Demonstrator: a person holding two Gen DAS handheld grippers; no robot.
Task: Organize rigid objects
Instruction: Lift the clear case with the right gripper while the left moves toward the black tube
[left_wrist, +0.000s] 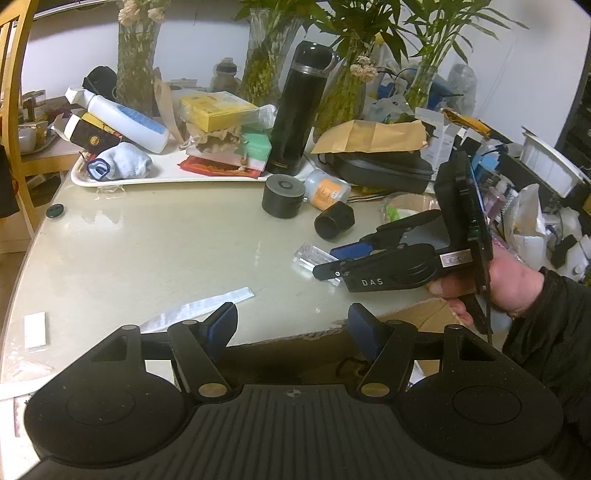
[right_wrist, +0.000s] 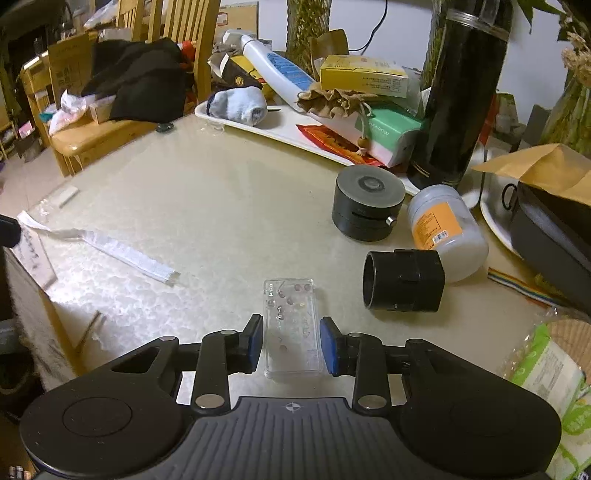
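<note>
A clear plastic case (right_wrist: 291, 328) lies flat on the beige table between the blue pads of my right gripper (right_wrist: 291, 341). The jaws stand close on either side of it, and I cannot tell whether the pads touch it. The case also shows in the left wrist view (left_wrist: 314, 256), under the right gripper (left_wrist: 332, 264). My left gripper (left_wrist: 293, 326) is open and empty, over a cardboard box (left_wrist: 417, 317) at the table's near edge. A black tube (right_wrist: 402, 280) lies on its side right of the case. A black round puck (right_wrist: 365, 206) and a white bottle with an orange label (right_wrist: 445, 229) sit behind it.
A white tray (right_wrist: 280, 129) at the back holds a sock, lotion bottle, boxes and a tall black flask (right_wrist: 458, 92). A white paper strip (right_wrist: 110, 243) lies to the left. A black case under a brown envelope (right_wrist: 546, 166) is at right. Wooden chairs stand far left.
</note>
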